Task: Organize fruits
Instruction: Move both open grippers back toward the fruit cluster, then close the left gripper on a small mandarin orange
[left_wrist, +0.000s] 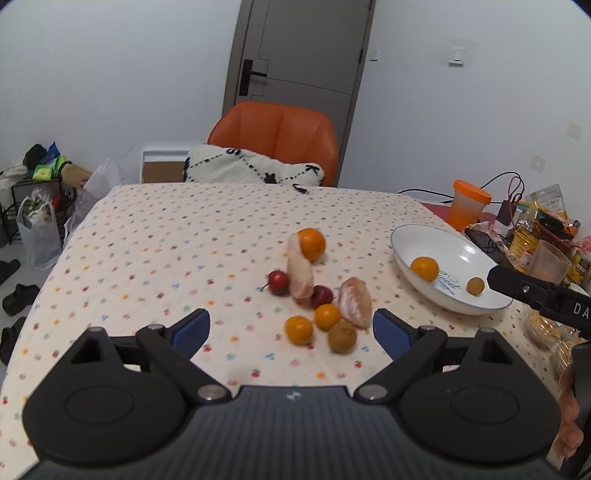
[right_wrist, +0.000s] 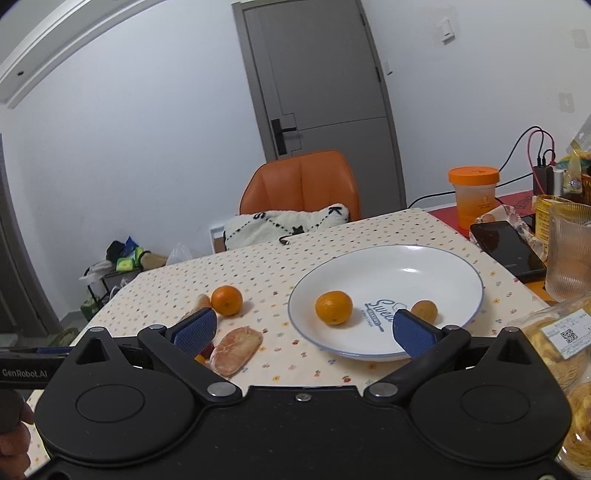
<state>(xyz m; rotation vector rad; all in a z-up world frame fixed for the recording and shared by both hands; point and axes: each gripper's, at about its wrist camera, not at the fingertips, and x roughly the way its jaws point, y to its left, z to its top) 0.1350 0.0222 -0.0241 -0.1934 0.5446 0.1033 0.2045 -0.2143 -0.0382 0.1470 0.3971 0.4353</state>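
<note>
Both tools (left_wrist: 291, 328) (right_wrist: 304, 326) agape, empty; glossy round plate (right_wrist: 458, 273) cradling dimpled orange (right_wrist: 333, 307), smooth brown fruit (right_wrist: 424, 309).

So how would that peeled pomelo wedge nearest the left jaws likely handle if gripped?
The pomelo wedge looks soft and membrane-covered, so a hard squeeze would probably bruise it. Its flattish, elongated shape suggests it won't roll, unlike the round orange right beside it.

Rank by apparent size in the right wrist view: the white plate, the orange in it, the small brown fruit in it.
1. white plate, clearly largest
2. orange
3. small brown fruit, smallest, though a blue pad partly hides it
</note>
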